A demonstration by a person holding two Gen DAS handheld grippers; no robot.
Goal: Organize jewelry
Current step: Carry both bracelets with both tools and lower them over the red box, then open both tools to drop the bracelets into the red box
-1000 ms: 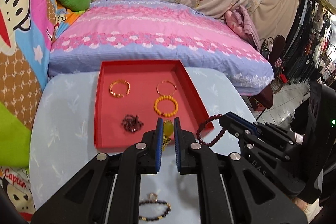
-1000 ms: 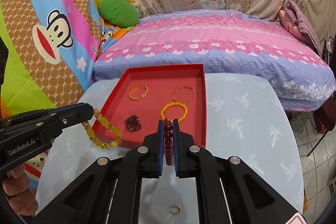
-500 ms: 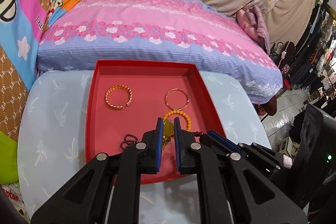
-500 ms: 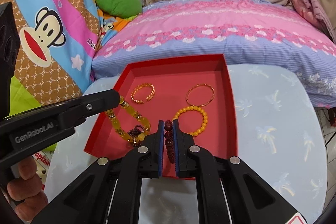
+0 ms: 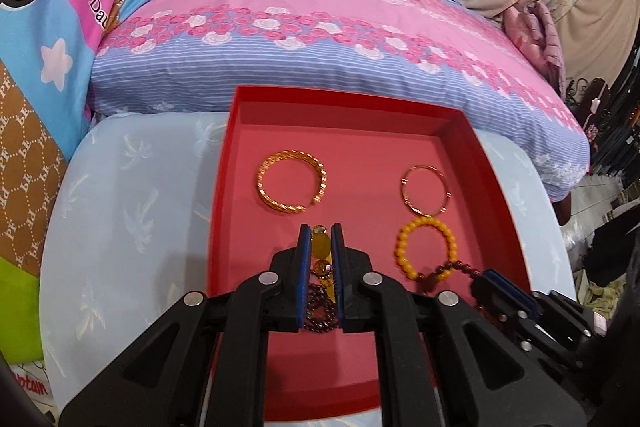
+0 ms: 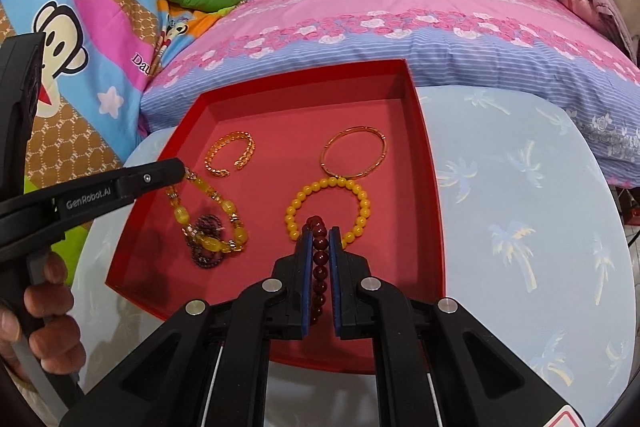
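Bedside table (image 6: pixel 520 227): red tray (image 6: pixel 428 155) holds bangles, beads.

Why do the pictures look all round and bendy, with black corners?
Both wrist views use fisheye lenses: in the left one the red tray bulges, in the right one the table curves, and black corners ring each. Light is even, and everything looks sharp.

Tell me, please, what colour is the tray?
Red tray, clearest in the right wrist view.
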